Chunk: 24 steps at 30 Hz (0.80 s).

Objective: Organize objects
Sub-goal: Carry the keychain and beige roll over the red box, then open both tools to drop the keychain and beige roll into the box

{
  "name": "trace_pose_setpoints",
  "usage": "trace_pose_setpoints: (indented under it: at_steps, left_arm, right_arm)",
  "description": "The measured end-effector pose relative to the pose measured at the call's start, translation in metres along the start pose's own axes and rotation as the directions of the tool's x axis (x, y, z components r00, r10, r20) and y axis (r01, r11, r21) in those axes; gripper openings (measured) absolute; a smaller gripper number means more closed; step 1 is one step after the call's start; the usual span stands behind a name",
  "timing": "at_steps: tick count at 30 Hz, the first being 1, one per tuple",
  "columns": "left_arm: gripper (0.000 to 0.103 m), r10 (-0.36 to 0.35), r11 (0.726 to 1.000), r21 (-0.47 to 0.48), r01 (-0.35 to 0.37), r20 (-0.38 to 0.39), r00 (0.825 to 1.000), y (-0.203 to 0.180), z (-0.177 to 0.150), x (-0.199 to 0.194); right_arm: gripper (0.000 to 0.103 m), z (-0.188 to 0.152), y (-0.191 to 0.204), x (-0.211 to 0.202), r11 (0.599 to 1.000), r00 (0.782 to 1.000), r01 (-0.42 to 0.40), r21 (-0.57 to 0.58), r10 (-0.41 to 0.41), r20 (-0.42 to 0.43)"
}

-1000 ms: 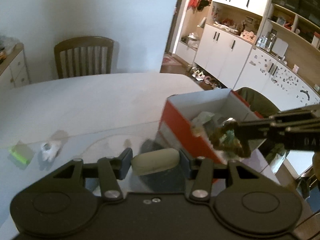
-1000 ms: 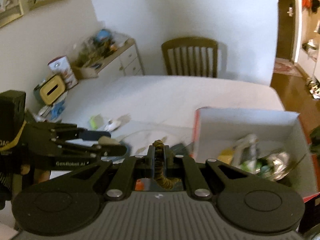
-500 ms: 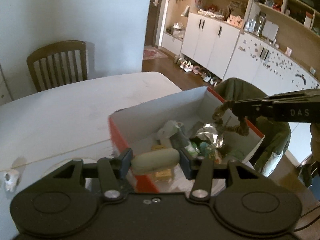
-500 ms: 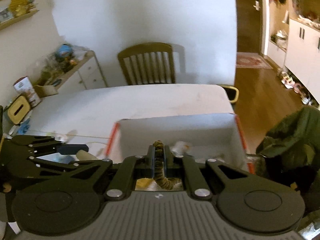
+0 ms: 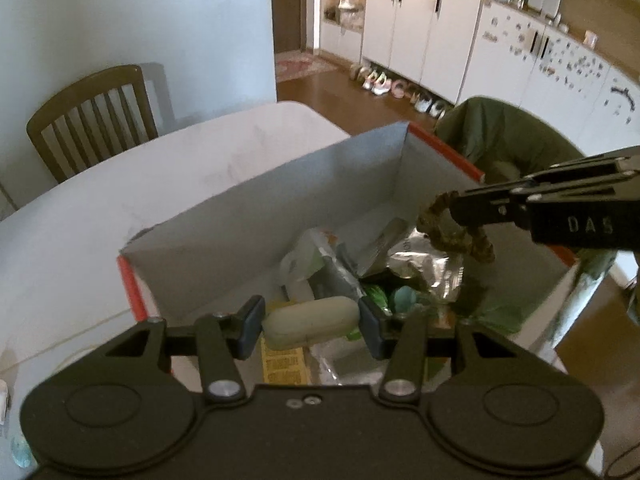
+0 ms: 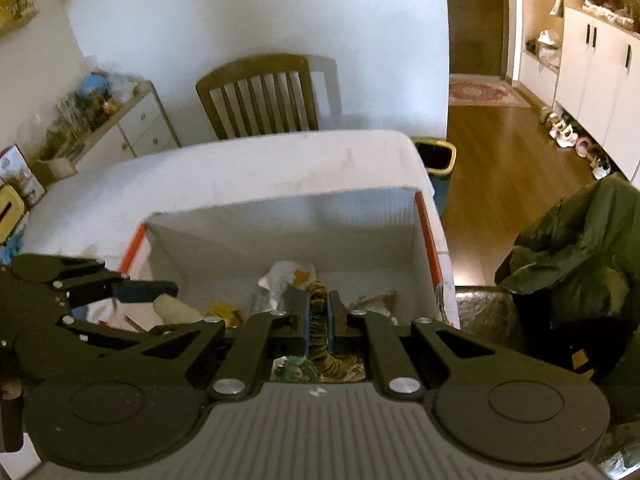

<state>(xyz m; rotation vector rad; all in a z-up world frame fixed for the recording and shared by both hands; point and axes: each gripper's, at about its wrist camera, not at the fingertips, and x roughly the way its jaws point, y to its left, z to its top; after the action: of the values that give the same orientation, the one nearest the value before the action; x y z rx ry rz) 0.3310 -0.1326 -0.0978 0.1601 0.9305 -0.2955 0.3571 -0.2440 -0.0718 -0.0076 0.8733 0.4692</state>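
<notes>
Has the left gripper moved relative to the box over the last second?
Yes. The left gripper, holding the pale case, moved from outside the box to over it.

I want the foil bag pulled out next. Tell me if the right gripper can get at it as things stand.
Probably not yet. The right gripper hangs above the foil bag in the open box, but it is shut on the brown scrunchie.
</notes>
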Motion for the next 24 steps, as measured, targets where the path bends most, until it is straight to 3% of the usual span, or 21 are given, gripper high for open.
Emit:
trace_pose_setpoints:
  at_steps: [7, 14, 22, 24]
  left_arm:
    - [0.050, 0.027, 1.000, -0.010, -0.027, -0.076, 0.997, 0.000, 0.000, 0.026]
    - [0.050, 0.003, 0.999, -0.053, -0.011, -0.149, 0.989, 0.009, -0.001, 0.042]
    - [0.052, -0.023, 0.994, -0.111, 0.004, -0.168, 0.986, 0.011, 0.001, 0.049]
    - [0.060, -0.016, 0.994, -0.111, -0.002, -0.161, 0.987, 0.011, 0.000, 0.047]
  right_arm:
    - [0.008, -0.011, -0.005, 0.024, 1.000, 0.997, -0.028, -0.012, 0.027, -0.076]
    - [0.008, -0.019, -0.002, 0.038, 0.999, 0.989, -0.035, -0.030, 0.030, -0.146]
    - [0.008, -0.023, -0.007, 0.040, 0.998, 0.984, -0.067, 0.004, 0.066, -0.167]
    - [0.008, -0.024, -0.008, 0.039, 0.998, 0.983, -0.070, 0.009, 0.070, -0.170]
